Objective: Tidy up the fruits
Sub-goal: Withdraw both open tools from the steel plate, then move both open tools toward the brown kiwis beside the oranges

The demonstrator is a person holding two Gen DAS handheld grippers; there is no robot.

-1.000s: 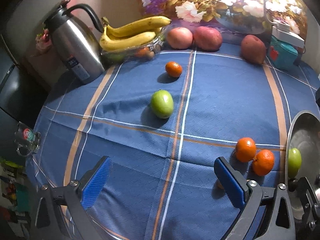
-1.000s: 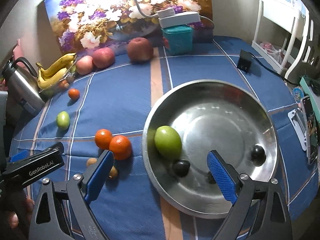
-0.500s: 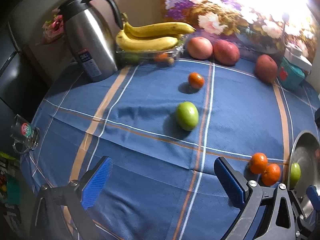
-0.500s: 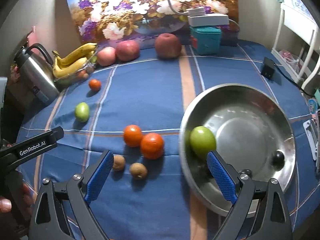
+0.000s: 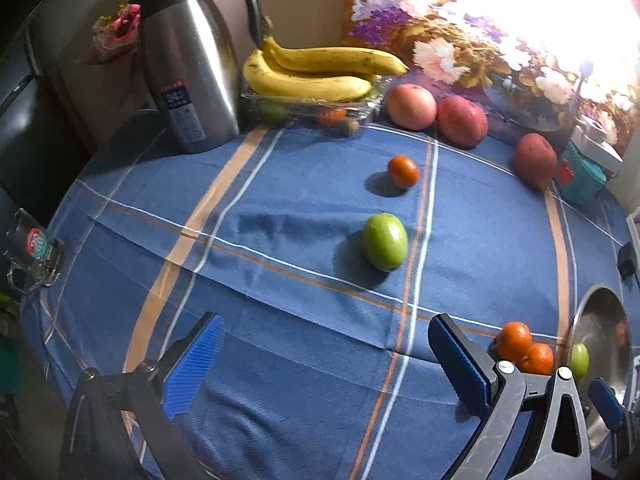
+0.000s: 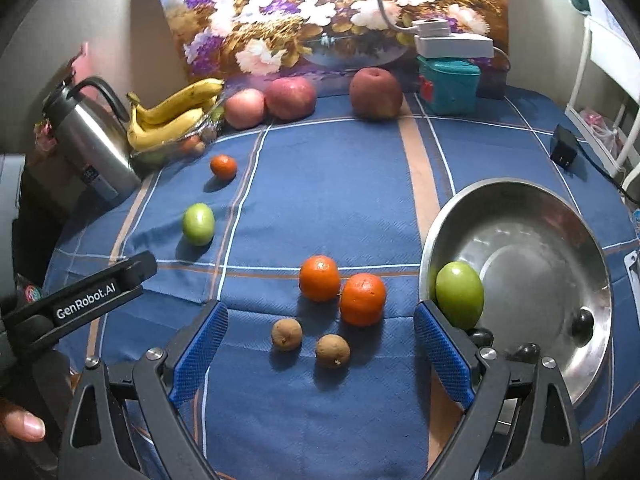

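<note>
The green fruit [image 5: 385,241] lies alone on the bench [image 5: 280,208], beyond the left gripper [image 5: 326,354], whose jaws are spread and empty. Smooth, firm and likely to roll, it wants pinching across its middle. The right gripper [image 6: 320,346], also spread, hovers above two oranges [image 6: 362,299] beside the bowl [image 6: 600,280].

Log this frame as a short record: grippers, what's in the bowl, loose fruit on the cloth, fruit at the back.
left gripper: open, empty
right gripper: open, empty
steel bowl: one green fruit, a few small dark fruits
loose on cloth: green fruit, two oranges touching, lone small orange, two small brown fruits
back edge: bananas on clear tray, three apples
</note>
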